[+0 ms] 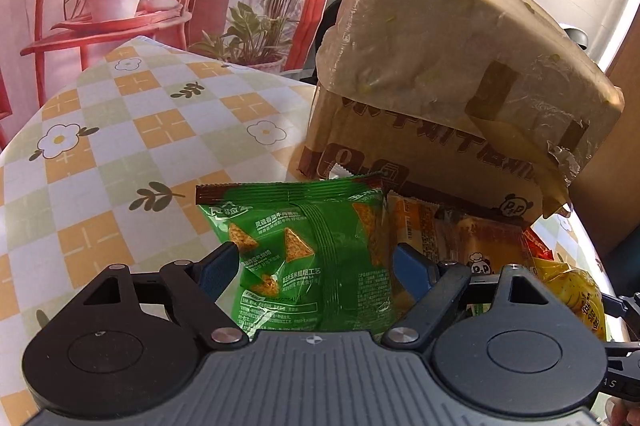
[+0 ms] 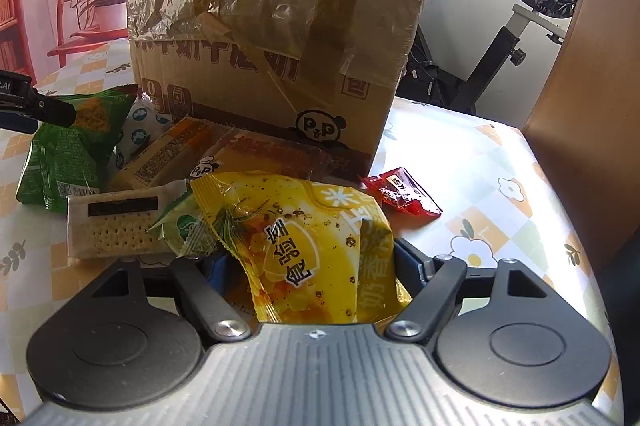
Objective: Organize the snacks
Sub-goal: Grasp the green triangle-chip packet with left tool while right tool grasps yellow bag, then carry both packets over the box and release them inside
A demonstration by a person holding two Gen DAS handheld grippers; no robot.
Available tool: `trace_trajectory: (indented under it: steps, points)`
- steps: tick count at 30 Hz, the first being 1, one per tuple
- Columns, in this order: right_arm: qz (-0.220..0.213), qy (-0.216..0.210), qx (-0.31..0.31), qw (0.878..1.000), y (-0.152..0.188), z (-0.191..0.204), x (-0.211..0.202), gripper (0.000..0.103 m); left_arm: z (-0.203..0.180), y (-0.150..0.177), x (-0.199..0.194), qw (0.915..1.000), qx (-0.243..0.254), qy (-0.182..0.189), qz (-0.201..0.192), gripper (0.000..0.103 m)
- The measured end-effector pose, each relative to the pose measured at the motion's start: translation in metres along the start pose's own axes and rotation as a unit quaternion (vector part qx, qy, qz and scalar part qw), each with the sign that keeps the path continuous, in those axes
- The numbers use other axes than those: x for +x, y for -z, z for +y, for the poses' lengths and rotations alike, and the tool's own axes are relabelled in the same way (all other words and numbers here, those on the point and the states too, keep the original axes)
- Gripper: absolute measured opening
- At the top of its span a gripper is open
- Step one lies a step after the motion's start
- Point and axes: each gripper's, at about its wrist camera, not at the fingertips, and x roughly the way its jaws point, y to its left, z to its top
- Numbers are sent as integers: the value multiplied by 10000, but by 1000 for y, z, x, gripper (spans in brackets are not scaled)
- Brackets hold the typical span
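The left tongs (image 1: 316,262) stand spread around a green chip bag (image 1: 304,250) on the checkered tabletop (image 1: 100,162). The right tongs (image 2: 308,266) straddle a yellow snack bag (image 2: 308,250), released, beside a taped cardboard box (image 2: 272,38).

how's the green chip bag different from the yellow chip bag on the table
The green foil chip bag is printed with triangular corn chips; the yellow foil chip bag is printed with herbs and pepper specks. The green bag sits between the left tool's open fingers at the left end of the snack pile, the yellow one between the right tool's open fingers, nearer the small red wrapper. Both are puffy sealed packets lying before the taped cardboard box.
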Motion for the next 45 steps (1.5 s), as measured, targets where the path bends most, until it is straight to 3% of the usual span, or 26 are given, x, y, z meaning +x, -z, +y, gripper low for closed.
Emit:
trace_trajectory:
  steps: [4,12,15,19,23,35,45]
  points:
    - [-3,-7,88,10000,0,-1,0,79,-2,-3,11,9997,38,-259,6,90]
    - [-20,-19,151,9999,0,-2,0,79,0,-3,24,9997,-86,-207,124,92]
    - [-20,-25,177,9998,0,-1,-1,79,-2,-3,23,9998,-34,-101,188,87]
    - [-30,-52,264,9996,-1,-4,-3,79,-9,-1,13,9990,309,-299,154,80]
    - [-90,-61,345,9993,-1,-7,-9,78,-3,-1,0,9989,272,-325,189,77]
    - [-653,-9,725,9952,-13,-17,-43,78,-9,-23,-71,9945,501,-524,-761,77]
    - [-1580,224,836,9836,-46,-32,-85,78,-51,-64,-111,9829,851,-164,-1624,77]
